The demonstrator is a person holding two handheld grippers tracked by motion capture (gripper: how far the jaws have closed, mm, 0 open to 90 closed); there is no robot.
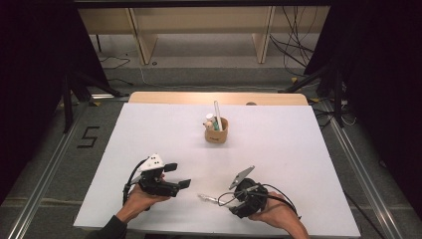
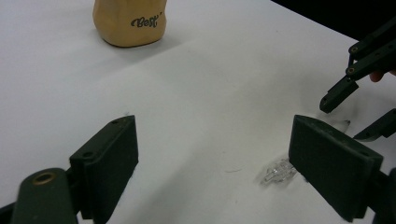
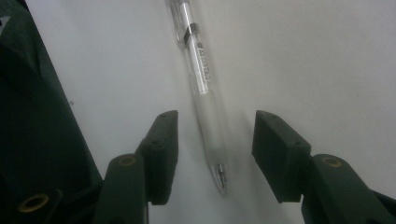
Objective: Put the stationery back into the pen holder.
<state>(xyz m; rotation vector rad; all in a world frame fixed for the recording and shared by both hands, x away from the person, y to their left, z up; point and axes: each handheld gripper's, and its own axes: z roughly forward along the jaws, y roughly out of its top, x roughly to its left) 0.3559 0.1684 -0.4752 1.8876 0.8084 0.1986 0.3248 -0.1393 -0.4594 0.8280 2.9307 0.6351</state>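
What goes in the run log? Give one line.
right gripper: open, straddling pen | left gripper: open | cup: upright

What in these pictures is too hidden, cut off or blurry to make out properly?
- Cup contents: in the high view too small to identify; in the left gripper view the top edge cuts them off.
- Pen: in the right gripper view its upper end runs off the top edge, and the barrel print is too blurred to read.
- Right gripper: in the high view its jaw tips are too small to judge against the pen.
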